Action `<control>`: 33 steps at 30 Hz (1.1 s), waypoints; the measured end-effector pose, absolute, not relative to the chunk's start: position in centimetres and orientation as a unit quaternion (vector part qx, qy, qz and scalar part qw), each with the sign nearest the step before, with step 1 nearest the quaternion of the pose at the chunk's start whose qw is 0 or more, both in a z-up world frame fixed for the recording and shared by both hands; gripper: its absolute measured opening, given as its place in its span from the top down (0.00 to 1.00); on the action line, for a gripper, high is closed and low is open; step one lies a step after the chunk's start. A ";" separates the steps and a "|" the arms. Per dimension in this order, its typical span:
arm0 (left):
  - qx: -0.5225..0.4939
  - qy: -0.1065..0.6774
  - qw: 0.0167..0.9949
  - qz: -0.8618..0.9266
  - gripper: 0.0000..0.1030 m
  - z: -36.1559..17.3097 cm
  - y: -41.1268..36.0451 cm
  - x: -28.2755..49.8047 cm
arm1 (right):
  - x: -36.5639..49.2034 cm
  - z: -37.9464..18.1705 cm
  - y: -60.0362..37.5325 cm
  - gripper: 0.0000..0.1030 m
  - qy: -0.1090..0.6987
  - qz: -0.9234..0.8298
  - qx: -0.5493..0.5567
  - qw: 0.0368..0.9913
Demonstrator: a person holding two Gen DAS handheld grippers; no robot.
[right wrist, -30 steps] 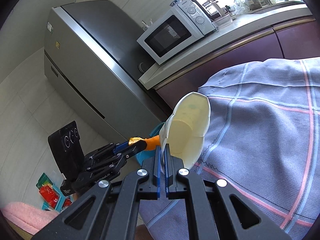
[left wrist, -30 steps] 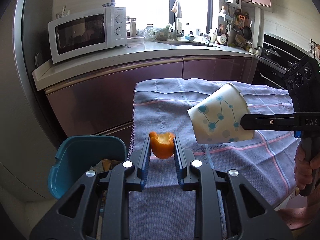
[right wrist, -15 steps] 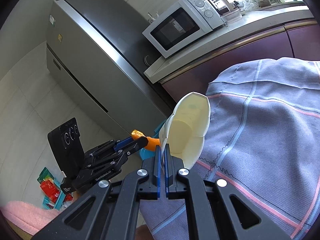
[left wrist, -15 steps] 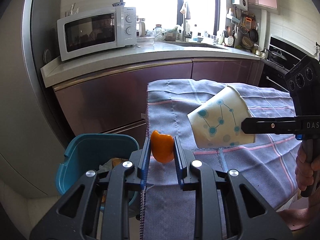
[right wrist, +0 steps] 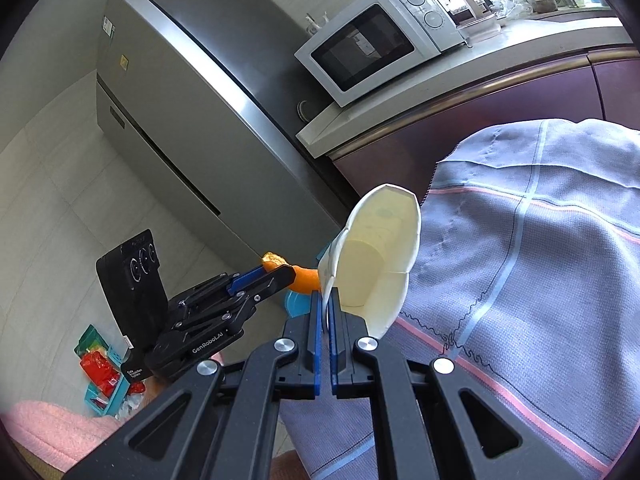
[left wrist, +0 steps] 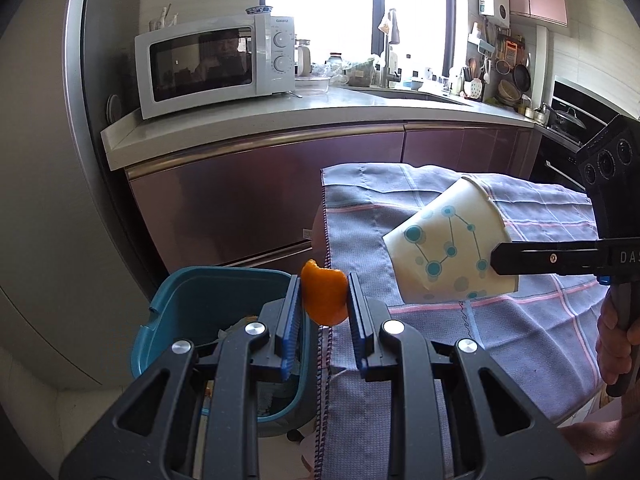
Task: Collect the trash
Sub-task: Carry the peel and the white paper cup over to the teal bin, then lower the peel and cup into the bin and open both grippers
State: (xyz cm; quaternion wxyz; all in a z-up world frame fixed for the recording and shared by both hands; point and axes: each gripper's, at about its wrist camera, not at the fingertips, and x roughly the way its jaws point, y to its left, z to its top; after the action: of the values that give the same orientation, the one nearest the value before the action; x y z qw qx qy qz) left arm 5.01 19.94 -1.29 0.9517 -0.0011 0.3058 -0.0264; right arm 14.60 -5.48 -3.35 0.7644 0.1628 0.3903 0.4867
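Left gripper [left wrist: 324,300] clamped on orange peel [left wrist: 325,298], held above the table edge, the teal bin [left wrist: 192,300] just at its 9 o'clock, scraps inside. Right gripper [right wrist: 327,312] pinched tight on the rim of a paper cup [left wrist: 448,248], tilted on its side above the grey checked cloth [left wrist: 520,320], at 2 o'clock from the peel. Microwave [left wrist: 216,66] on far counter, 11 o'clock.

We note the left gripper [left wrist: 324,300] tilted downward, its jaws a narrow way apart and clamped on a held piece. The right gripper [right wrist: 326,312] is pinched nearly closed on a thin rim, with a hand [left wrist: 616,344] wrapped around its handle.
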 end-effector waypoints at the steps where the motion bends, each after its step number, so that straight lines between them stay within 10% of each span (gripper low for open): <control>1: -0.002 0.305 0.952 -0.024 0.78 -1.3 20.1 5.0 | 14.6 -3.4 -5.3 0.98 0.391 0.488 0.161 0.764; 33: -0.011 0.312 0.950 0.032 0.78 -2.1 24.7 6.2 | 15.3 -3.0 0.6 0.98 0.410 0.511 0.117 0.746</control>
State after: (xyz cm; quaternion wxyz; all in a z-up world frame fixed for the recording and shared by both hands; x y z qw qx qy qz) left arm 6.20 24.68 -2.07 0.9496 -0.0109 0.3115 0.0322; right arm 15.32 0.65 -2.99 0.7462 0.1167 0.4101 0.5112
